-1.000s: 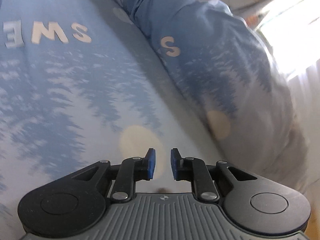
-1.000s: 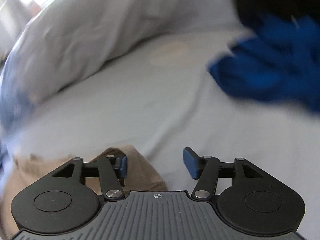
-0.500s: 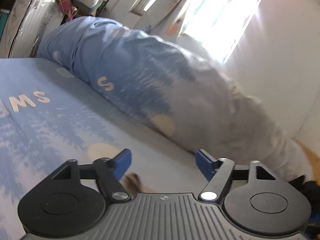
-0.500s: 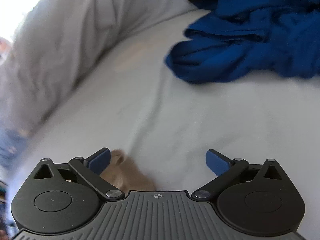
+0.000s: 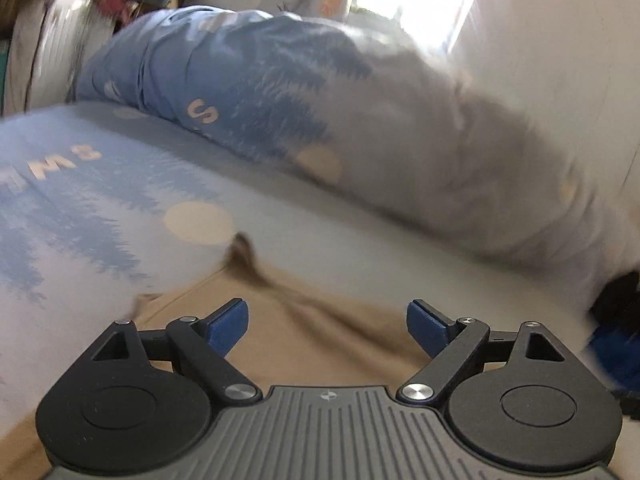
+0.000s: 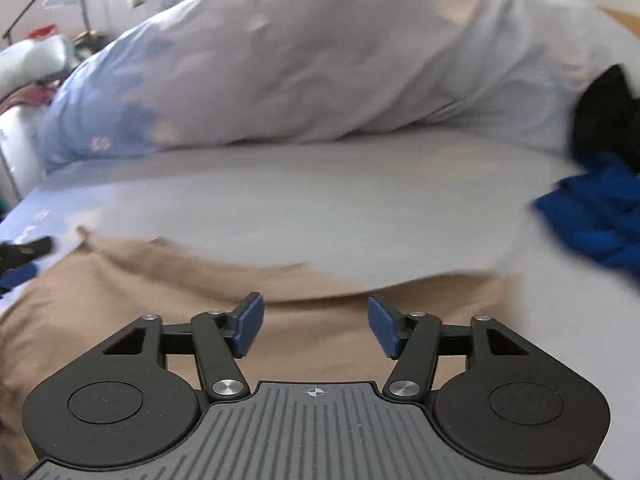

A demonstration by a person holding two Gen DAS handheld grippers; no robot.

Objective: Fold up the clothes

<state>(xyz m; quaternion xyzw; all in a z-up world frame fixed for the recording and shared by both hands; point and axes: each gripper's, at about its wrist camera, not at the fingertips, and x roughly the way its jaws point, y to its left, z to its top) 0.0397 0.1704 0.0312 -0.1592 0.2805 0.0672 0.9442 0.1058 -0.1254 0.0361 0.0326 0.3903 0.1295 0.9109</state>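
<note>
The left gripper (image 5: 327, 323) hangs low in its frame with the jaws wide and opening, nothing pressed between them; the right gripper (image 6: 316, 325) has its jaws at a middling gap and closing, the pads not yet on anything.

Just beyond both lies the tan garment (image 6: 132, 280), spread across the lower part of each view on the bed (image 6: 320, 200). It looks like thin, light, limp cloth that will sag and crease the moment it is lifted, so it is best pinched at an edge or corner, such as the wrinkled far hem (image 5: 244, 252) left of centre in the left view.

Which garment it is I cannot tell: its near part is cut off beneath the grippers.

At the right edge a blue garment (image 6: 596, 216) sits crumpled and only partly in frame, with something black (image 6: 604, 116) behind it, too blurred to name. Farthest, a bunched duvet (image 5: 280, 80) fills the upper frame, smeared by motion.
</note>
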